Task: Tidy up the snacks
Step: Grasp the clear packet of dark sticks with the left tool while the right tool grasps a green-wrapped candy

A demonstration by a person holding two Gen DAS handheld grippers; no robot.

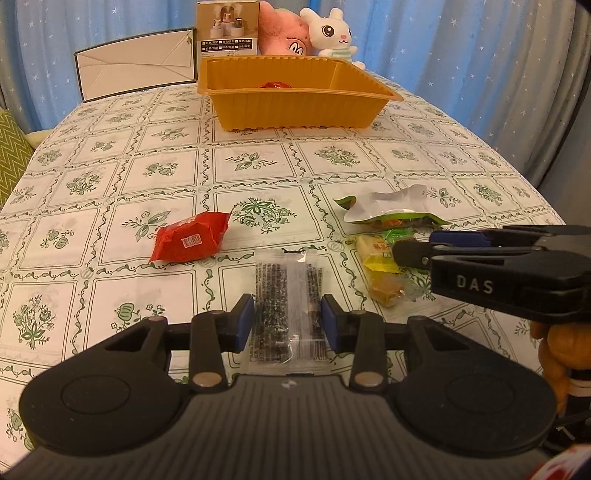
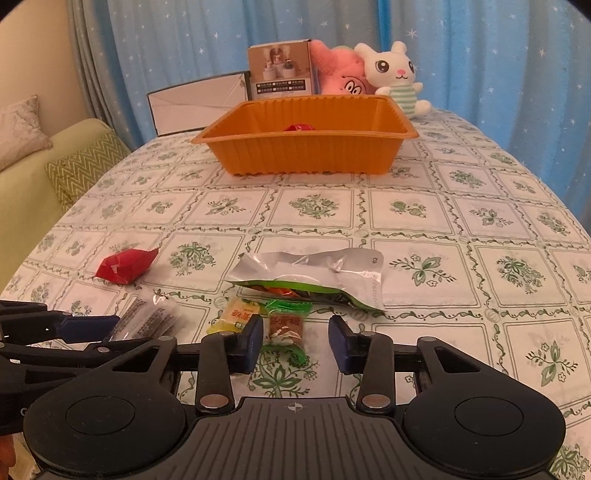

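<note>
Our left gripper (image 1: 288,319) had its two blue pads against the sides of a clear packet with dark print (image 1: 287,306), closed on it just above the table (image 1: 110,206); the packet's near end was hidden behind the gripper body. Our right gripper (image 2: 295,345) stood open, holding nothing, with a small green-wrapped candy (image 2: 286,328) between its fingers and a yellow candy (image 2: 232,315) partly covered by the left finger. Just behind lay a silver and green pouch (image 2: 310,275), and to the left a red packet (image 1: 190,238). Farther away stood the orange tray (image 1: 295,99); in it we saw only the top of something red (image 2: 299,127). A box (image 1: 227,26) and two plush toys (image 1: 332,31) were partly hidden behind it.
</note>
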